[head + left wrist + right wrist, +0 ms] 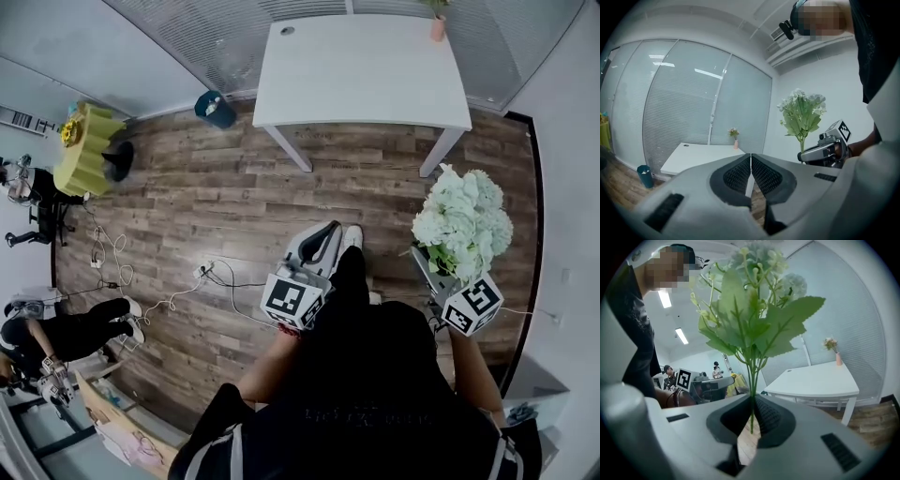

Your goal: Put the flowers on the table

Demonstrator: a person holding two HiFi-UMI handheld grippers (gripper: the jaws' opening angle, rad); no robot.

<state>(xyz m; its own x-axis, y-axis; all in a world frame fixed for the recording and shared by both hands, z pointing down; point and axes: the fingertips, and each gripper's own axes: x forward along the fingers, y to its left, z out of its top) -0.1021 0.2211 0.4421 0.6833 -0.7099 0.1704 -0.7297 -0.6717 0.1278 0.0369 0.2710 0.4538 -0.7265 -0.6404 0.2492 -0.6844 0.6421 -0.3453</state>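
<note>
A bunch of white flowers (pixel 462 223) with green leaves stands upright from my right gripper (pixel 433 274), which is shut on its green stems (pixel 752 399). The same bouquet (pixel 802 115) shows at the right of the left gripper view. My left gripper (pixel 319 246) is shut with nothing between its jaws and hangs beside the person's leg. The white table (pixel 361 67) stands ahead across the wooden floor, also seen as the table (pixel 820 380) in the right gripper view and the table (pixel 701 157) in the left one.
A small pink vase with flowers (pixel 438 22) sits at the table's far right corner. A blue bin (pixel 216 110) stands left of the table, a yellow-green stool (pixel 86 148) farther left. Cables (pixel 202 277) lie on the floor. People sit at the left (pixel 56 328).
</note>
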